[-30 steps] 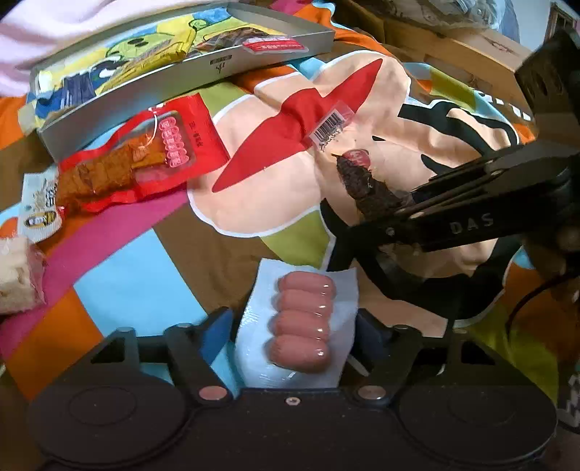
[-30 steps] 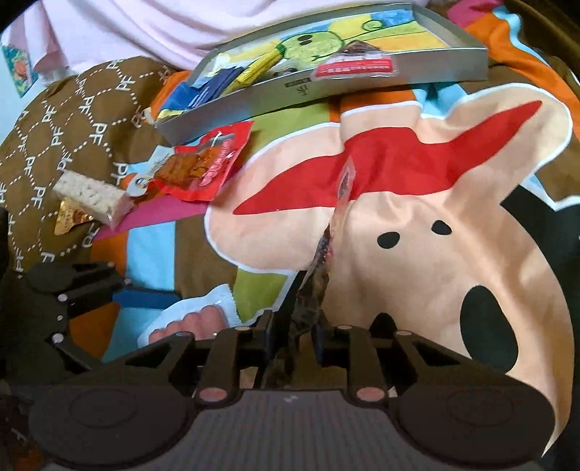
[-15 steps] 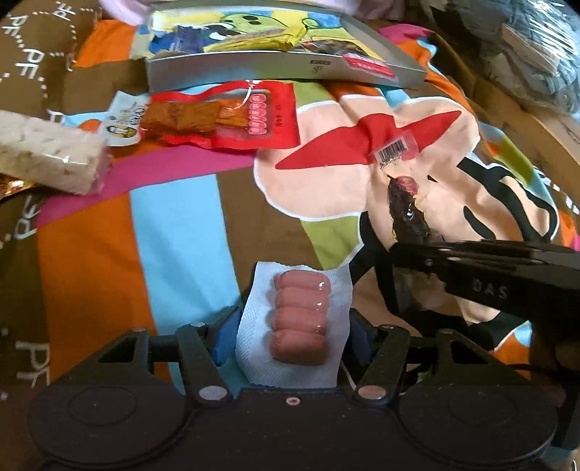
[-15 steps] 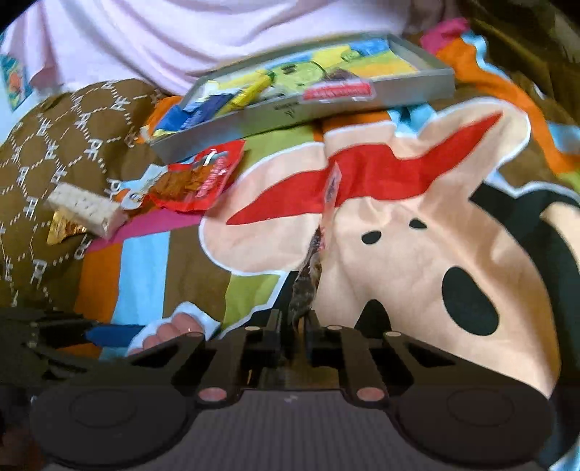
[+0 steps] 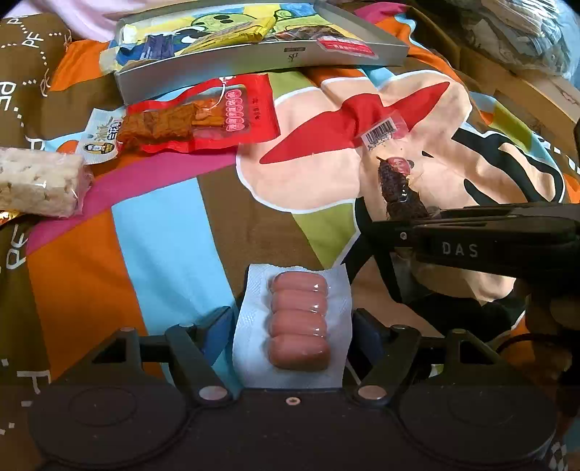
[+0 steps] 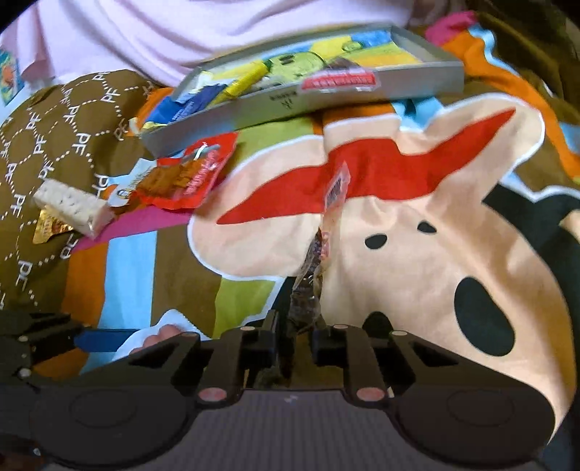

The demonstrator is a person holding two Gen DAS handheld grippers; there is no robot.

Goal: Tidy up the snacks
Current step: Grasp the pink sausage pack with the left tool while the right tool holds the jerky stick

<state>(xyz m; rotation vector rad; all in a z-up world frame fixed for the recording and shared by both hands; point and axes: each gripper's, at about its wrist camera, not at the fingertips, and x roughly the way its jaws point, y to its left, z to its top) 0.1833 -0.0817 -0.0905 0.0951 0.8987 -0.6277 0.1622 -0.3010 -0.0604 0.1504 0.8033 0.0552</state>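
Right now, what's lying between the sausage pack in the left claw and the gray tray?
In the left wrist view, only bare patterned blanket, then the red snack packet just before the gray tray, separate it from the sausage pack.

A colourful cartoon-print bedspread (image 5: 152, 232) covers the surface, with pale pink fabric (image 6: 181, 32) behind.

A clear plastic pack of four pink sausages (image 5: 298, 320) sits bottom centre of the left view, lengthwise between the fingers of the left gripper (image 5: 293, 326). A clear packet of dark dried meat with a barcode label (image 5: 393, 174) stands on edge centre right, pinched in the right gripper (image 6: 298, 335). A red pouch of brown jerky (image 5: 203, 117) lies flat upper left, beside a pale puffed-rice bar (image 5: 38, 181) at the left edge. The shallow grey box (image 5: 253, 61) along the top holds blue, yellow and red packets.
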